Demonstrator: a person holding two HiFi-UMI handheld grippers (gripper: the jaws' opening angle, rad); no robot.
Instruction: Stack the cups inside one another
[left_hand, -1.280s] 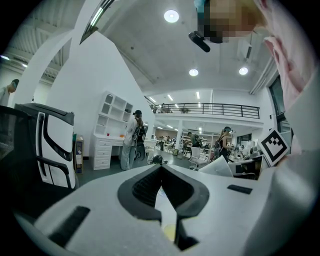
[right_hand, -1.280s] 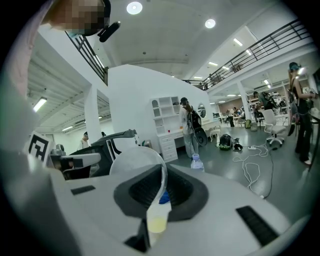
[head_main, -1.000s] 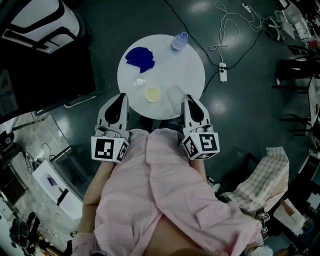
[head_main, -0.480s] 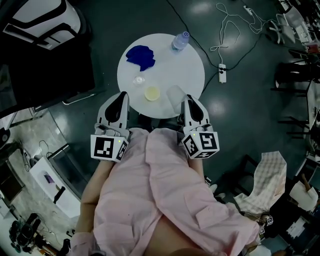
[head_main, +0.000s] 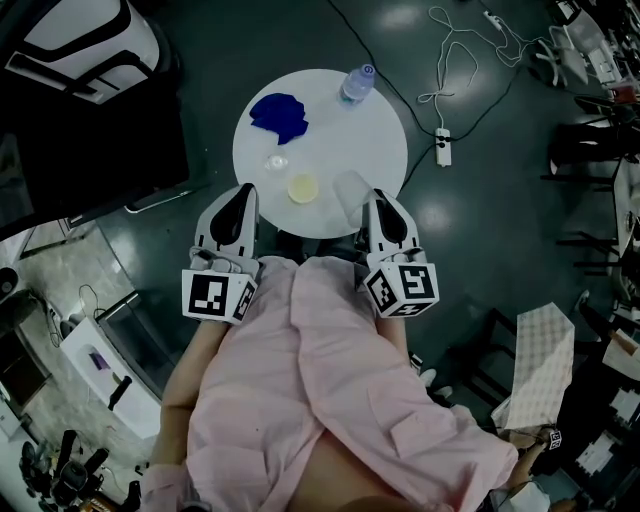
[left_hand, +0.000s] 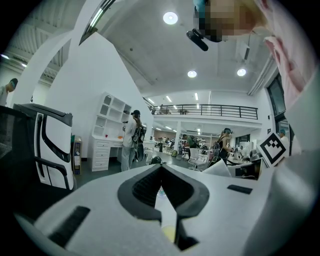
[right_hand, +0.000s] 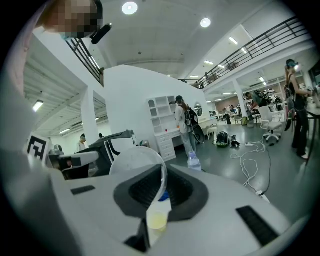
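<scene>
Four loose items lie on the round table (head_main: 385, 135): blue cloth (head_main: 279, 116) and water bottle (head_main: 358, 84) at its far edge, small clear cup (head_main: 277, 162) and yellow cup (head_main: 304, 188) nearer you. Your right gripper (head_main: 378, 198) is clamped on the large clear cup (head_main: 350, 188) wall at the near right edge. Your left gripper (head_main: 243, 193) is closed and empty at the near left edge.
</scene>
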